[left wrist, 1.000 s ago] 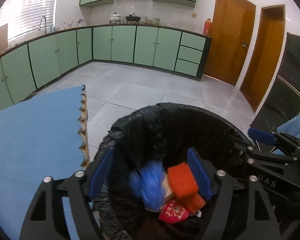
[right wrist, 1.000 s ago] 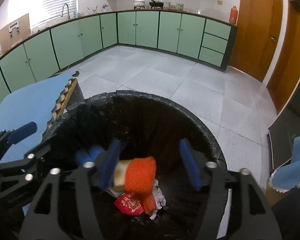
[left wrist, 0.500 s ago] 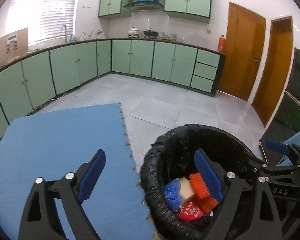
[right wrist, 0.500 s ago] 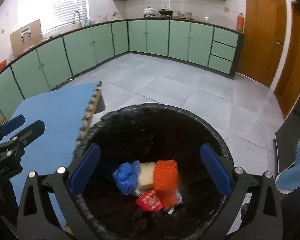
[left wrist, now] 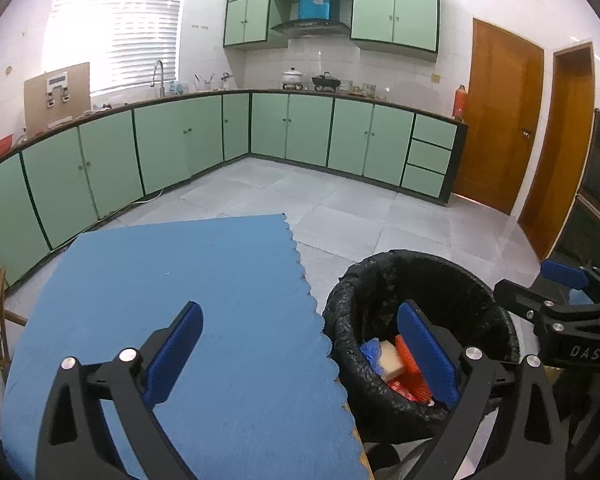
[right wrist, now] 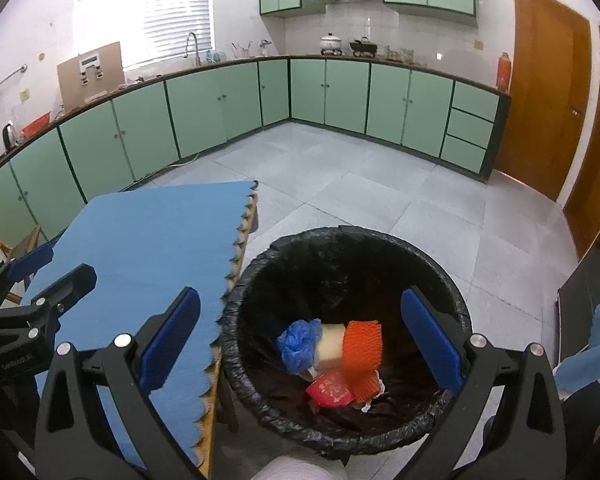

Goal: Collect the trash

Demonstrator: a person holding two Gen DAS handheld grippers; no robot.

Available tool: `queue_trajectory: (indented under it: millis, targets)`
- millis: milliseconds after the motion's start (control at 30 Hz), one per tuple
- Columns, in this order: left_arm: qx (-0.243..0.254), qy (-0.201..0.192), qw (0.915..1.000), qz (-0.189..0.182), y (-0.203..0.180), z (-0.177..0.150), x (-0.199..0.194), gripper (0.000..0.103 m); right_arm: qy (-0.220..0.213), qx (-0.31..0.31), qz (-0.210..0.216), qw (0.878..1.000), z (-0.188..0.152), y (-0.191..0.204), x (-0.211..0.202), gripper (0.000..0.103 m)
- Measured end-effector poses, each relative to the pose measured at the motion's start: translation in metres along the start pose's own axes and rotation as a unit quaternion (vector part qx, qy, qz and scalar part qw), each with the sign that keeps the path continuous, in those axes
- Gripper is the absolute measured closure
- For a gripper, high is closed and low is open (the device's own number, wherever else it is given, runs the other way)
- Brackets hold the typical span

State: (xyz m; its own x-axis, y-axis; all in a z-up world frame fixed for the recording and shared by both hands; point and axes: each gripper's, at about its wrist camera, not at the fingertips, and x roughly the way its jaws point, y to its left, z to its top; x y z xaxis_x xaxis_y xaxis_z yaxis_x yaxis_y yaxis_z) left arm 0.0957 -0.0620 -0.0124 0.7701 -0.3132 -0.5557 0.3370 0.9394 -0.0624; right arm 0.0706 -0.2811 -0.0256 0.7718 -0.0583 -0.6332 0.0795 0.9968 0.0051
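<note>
Left gripper (left wrist: 300, 356): jaws spread wide, nothing between them, hanging over the right edge of the blue mat, its right finger over the bin's mouth.
Right gripper (right wrist: 300, 340): jaws wide apart too, empty, poised above the bin, one finger on each side of the rim.
Trash bin (right wrist: 440, 264): black-lined, round, standing on the floor tight against the mat's scalloped right edge.
Blue plastic wad (right wrist: 298, 340): down in the bin, on the left of the heap.
Pale sponge block (right wrist: 330, 346): wedged between the blue wad and the orange net, touching both.
Orange net (right wrist: 362, 350): draped on the right of the heap.
Red packet (right wrist: 330, 390): lying below them, nearest the camera.
Blue mat (left wrist: 180, 280): covers the table top, bare on the part in view.
Background: green cabinets (left wrist: 308, 128) line the far walls, wooden doors (left wrist: 500, 120) on the right.
</note>
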Motion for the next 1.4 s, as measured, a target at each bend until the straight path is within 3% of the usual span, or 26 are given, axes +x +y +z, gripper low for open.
queue_trajectory:
  millis: [567,1400]
  targets:
    - [-0.007,-0.03,0.9994,0.015,0.009,-0.001,-0.062,0.006,-0.024,-0.012,0.017,0.999,0.003,0.023,-0.047,0.005]
    - [-0.007,-0.046,0.9986,0.025,0.014,0.0,-0.084,0.006,-0.032,-0.018,0.024,0.999,0.003,0.033,-0.056,0.005]
